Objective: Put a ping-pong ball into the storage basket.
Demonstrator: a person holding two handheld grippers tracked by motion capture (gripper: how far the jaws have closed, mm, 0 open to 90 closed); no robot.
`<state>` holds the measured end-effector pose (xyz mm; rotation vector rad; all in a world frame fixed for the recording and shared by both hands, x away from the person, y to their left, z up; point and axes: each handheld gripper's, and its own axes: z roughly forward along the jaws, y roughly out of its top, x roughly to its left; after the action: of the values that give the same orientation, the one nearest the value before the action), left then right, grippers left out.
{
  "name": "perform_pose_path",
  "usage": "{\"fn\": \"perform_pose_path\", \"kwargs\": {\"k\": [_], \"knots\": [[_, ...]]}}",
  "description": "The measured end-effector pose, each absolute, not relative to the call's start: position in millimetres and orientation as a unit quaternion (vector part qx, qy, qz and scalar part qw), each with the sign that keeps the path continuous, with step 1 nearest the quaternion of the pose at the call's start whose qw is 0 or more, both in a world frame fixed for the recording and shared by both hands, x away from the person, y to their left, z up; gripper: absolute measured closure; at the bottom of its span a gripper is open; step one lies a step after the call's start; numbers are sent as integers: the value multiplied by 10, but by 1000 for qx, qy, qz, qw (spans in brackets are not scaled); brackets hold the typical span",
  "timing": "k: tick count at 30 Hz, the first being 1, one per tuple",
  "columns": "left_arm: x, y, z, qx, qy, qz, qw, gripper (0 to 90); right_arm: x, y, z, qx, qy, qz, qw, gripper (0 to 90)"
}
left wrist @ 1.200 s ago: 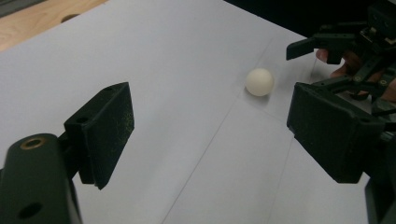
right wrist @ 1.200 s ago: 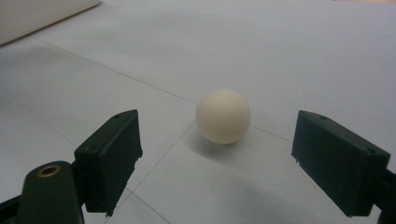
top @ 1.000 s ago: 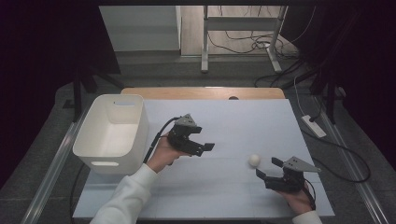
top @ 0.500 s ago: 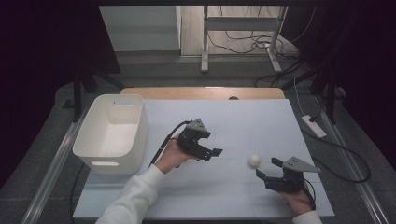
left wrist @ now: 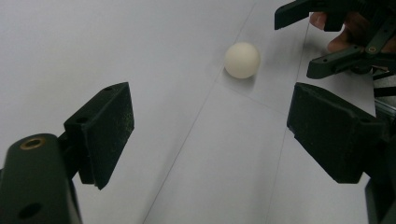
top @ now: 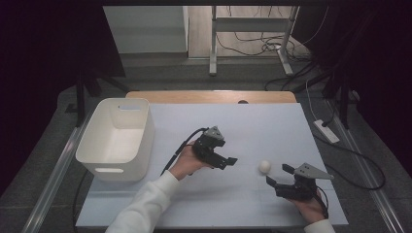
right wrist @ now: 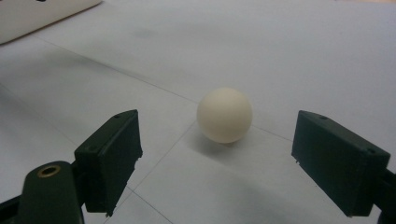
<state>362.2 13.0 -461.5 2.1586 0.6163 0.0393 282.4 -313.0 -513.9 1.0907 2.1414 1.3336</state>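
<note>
A small white ball (top: 265,166) lies on the pale table sheet (top: 262,126), right of centre. My left gripper (top: 232,160) hovers a little to the ball's left, open, jaws pointing at it. Its own view has the ball (left wrist: 242,59) ahead of the wide empty jaws, and my left gripper (left wrist: 210,135) holds nothing. My right gripper (top: 278,175) rests near the front right edge, open, just short of the ball. Seen along the right jaws, the ball (right wrist: 224,115) sits slightly beyond the tips of my right gripper (right wrist: 219,158), untouched.
A white plastic bin (top: 119,138) stands at the table's left side, and its corner (right wrist: 42,11) shows at the top left of the right gripper view. Cables and a power strip (top: 326,131) lie on the floor to the right. A wooden edge (top: 209,96) runs along the far side.
My left gripper has moved right and slightly down toward the ball, staying open. The right gripper and the ball have not moved.
</note>
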Motion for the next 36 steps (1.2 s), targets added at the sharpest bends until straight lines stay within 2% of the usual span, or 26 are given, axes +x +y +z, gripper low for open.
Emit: {"fn": "perform_pose_path", "kwargs": {"k": [36], "knots": [[3810,-279,-4942,871,232,2,433,159,2817,-3139,-5127,388,761,481,197,159]]}}
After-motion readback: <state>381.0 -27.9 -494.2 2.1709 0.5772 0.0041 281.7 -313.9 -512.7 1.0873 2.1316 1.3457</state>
